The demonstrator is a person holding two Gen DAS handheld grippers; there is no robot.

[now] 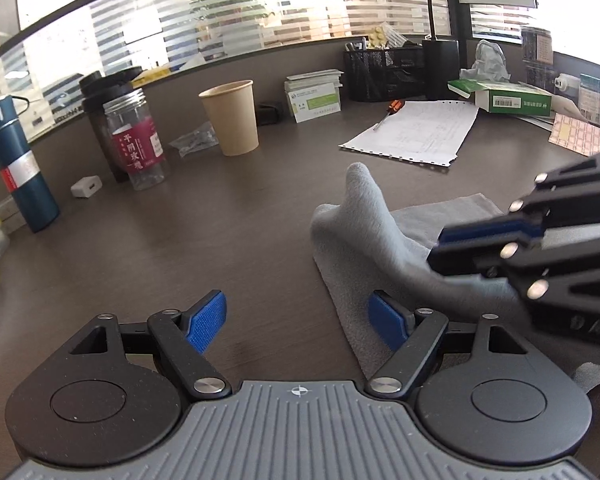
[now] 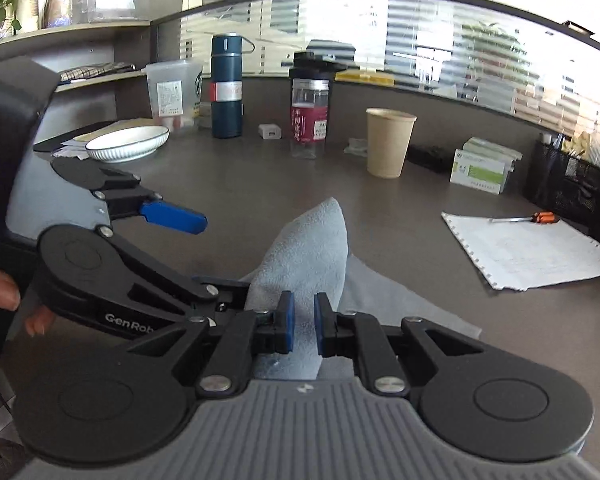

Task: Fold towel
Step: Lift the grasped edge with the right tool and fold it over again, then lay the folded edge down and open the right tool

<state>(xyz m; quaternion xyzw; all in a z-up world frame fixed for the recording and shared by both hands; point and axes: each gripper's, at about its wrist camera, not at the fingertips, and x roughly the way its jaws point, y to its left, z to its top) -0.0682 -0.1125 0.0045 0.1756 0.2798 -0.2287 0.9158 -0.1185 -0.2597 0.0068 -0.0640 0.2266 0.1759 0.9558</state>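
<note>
the grey towel (image 1: 364, 232) is lying on the dark desk (image 1: 228, 240), partly flat and partly lifted. in the left wrist view the flat layer is running from about 6 o'clock out toward 2 o'clock, and a raised fold is peaking toward 12 o'clock. in the right wrist view the lifted part (image 2: 312, 248) is standing as a tapering flap, long axis running from the jaws up to 12 o'clock, tip pointing away from the camera.

the right gripper (image 2: 302, 322) is clenching on the towel, cloth pinched between its blue pads (image 2: 287, 322). the left gripper (image 1: 296, 322) is sitting released, jaws spread wide, nothing between them; its right pad (image 1: 386, 320) is lying over the towel's near edge, contact not resolvable.

containers, right wrist view: a paper cup (image 2: 388, 142) is standing upright at 1 o'clock, contents not visible. a clear jar (image 2: 310, 116) with a black lid and red label is standing at 12 o'clock, looking see-through below the label. a blue flask (image 2: 227, 86) is standing closed at 11 o'clock. a white bowl (image 2: 127, 143) is sitting at 10 o'clock, inside not visible. a black mesh organiser (image 2: 572, 184) is sitting at 2 o'clock, holding small items too blurred to name.

a sheet of paper (image 2: 528, 252) is lying at 3 o'clock.
</note>
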